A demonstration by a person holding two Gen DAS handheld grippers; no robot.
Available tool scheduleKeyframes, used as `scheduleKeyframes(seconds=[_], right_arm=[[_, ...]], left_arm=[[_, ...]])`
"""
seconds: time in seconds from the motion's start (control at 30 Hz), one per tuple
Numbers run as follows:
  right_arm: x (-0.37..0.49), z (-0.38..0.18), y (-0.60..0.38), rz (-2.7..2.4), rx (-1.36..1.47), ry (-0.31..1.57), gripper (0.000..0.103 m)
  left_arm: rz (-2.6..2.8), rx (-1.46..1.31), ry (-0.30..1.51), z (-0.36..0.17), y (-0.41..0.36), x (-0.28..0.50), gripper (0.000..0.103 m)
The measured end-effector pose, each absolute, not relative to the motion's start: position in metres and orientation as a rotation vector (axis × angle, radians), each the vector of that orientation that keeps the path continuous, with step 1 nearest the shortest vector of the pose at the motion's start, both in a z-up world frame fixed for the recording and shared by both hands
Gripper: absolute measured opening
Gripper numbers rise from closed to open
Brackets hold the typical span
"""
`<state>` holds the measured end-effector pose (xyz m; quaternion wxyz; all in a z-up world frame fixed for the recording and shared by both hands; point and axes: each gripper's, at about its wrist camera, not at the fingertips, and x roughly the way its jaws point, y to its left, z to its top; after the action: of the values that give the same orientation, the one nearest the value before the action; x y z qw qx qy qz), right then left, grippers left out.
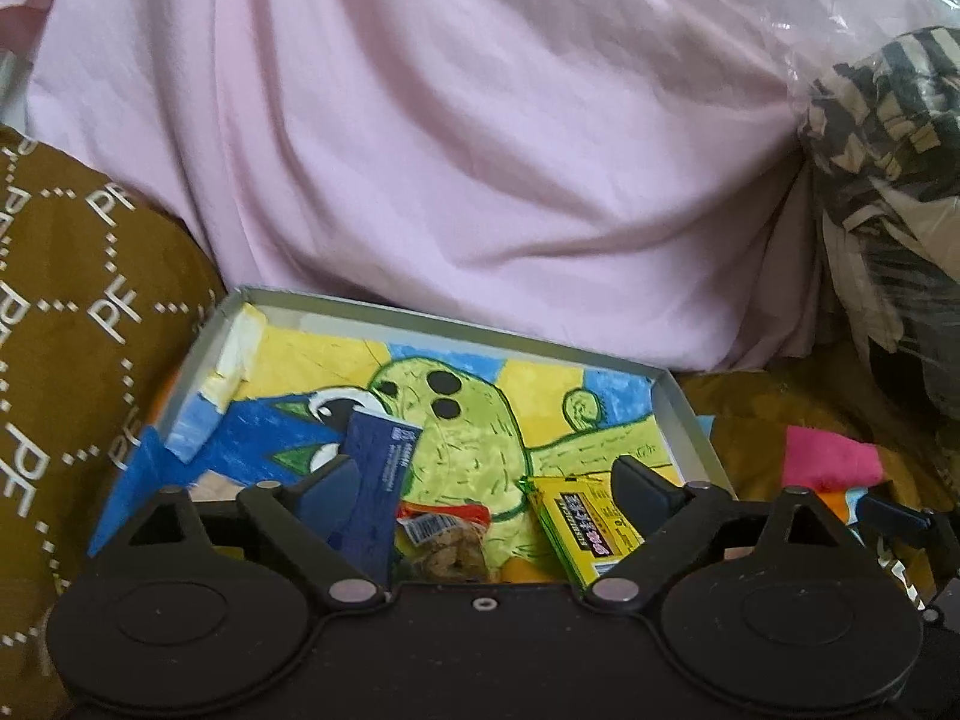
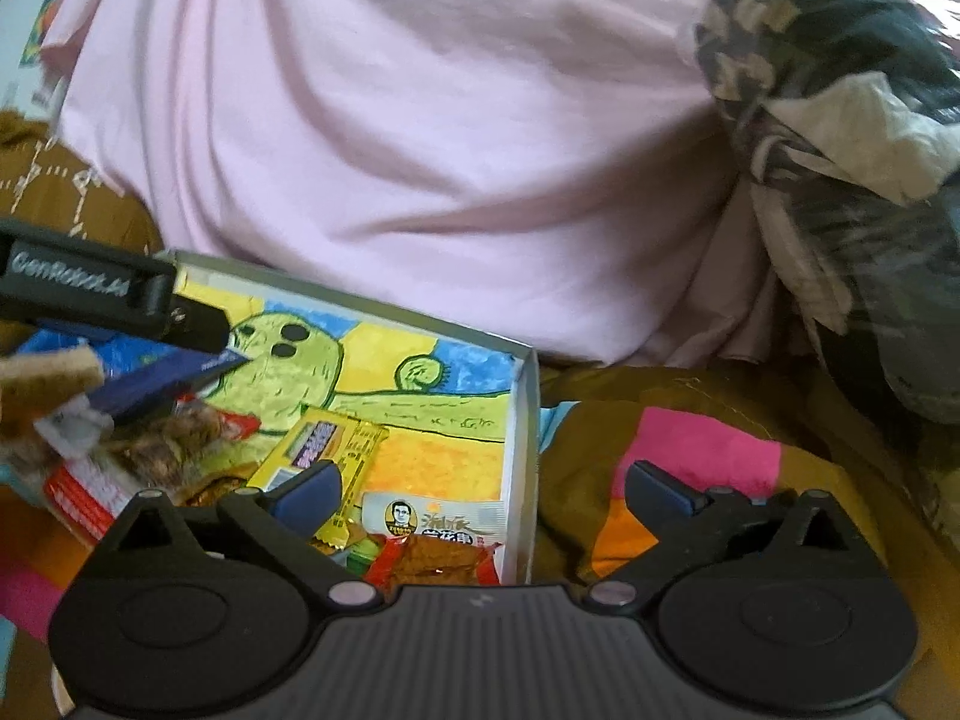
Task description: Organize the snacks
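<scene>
A shallow grey box (image 1: 678,414) with a cactus drawing on its floor lies on the bed; it also shows in the right wrist view (image 2: 523,420). Inside lie a dark blue packet (image 1: 375,474), a clear cookie packet (image 1: 444,546) and a yellow packet (image 1: 585,531). My left gripper (image 1: 486,483) is open over them, holding nothing. In the right wrist view the yellow packet (image 2: 327,450) and a white-and-red packet (image 2: 438,546) lie in the box. My right gripper (image 2: 483,489) is open and empty above the box's right wall. The left gripper's finger (image 2: 192,318) reaches in from the left.
A large pink pillow (image 1: 480,150) rises right behind the box. A brown patterned cushion (image 1: 78,324) sits to the left. Bagged dark patterned fabric (image 1: 888,180) lies at the right. A pink cloth patch (image 2: 696,450) lies on the brown cover right of the box.
</scene>
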<state>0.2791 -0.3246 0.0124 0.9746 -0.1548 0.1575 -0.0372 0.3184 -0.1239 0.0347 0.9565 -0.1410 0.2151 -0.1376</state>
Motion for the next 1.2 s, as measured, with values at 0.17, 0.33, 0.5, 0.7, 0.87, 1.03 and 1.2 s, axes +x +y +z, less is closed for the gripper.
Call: scheduleKeyframes(seconds=[0.17,0.33,0.5,0.7,0.87,1.03,1.2], right_arm=[[0.268,0.020,-0.330,-0.090,-0.231,0.306,0.103],[0.253,0.026,-0.330,-0.091,-0.186,0.278,0.103],[0.237,0.031,-0.322,-0.070,-0.168,0.258,0.103],[0.217,0.034,-0.310,-0.043,-0.159,0.240,0.103],[0.202,0.034,-0.304,-0.034,-0.143,0.230,0.103],[0.187,0.037,-0.298,-0.019,-0.126,0.219,0.103],[0.170,0.038,-0.292,-0.006,-0.110,0.214,0.103]], left_arm=[[-0.250,-0.281,0.403,0.040,-0.114,0.306,0.102],[-0.234,-0.259,0.393,0.043,-0.106,0.293,0.102],[-0.218,-0.237,0.377,0.045,-0.099,0.277,0.102],[-0.191,-0.201,0.353,0.048,-0.085,0.258,0.102],[-0.172,-0.176,0.337,0.050,-0.071,0.242,0.102],[-0.149,-0.166,0.335,0.050,-0.059,0.224,0.102],[-0.132,-0.168,0.332,0.048,-0.048,0.205,0.102]])
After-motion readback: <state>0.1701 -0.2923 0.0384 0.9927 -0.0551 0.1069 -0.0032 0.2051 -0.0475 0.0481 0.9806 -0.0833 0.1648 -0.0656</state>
